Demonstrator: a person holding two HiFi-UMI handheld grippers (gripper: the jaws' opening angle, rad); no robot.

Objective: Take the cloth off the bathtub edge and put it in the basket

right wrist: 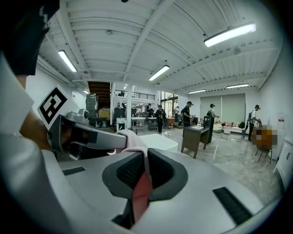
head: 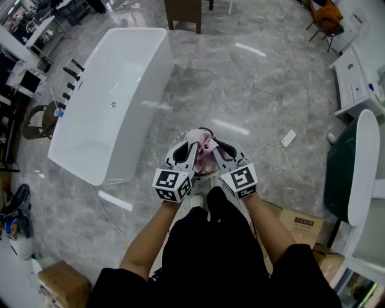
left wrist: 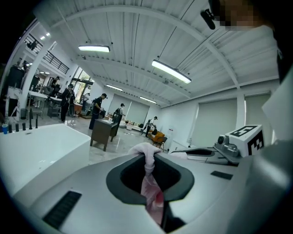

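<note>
A pink cloth [head: 202, 144] is bunched between both grippers, held over the grey marble floor in front of the person. My left gripper [head: 185, 149] is shut on one part of it, and in the left gripper view a fold of the cloth [left wrist: 151, 189] is pinched between the dark pads. My right gripper [head: 219, 149] is shut on the other part, where the cloth [right wrist: 141, 189] runs down between its pads. The white bathtub [head: 114, 90] stands to the far left, apart from the cloth. I see no basket.
A dark wooden table [head: 183, 12] stands beyond the tub. Cardboard boxes [head: 301, 225] [head: 60, 283] lie near the person's feet. A white power strip [head: 289, 138] with its cable lies on the floor to the right. A white cabinet [head: 355, 78] lines the right side.
</note>
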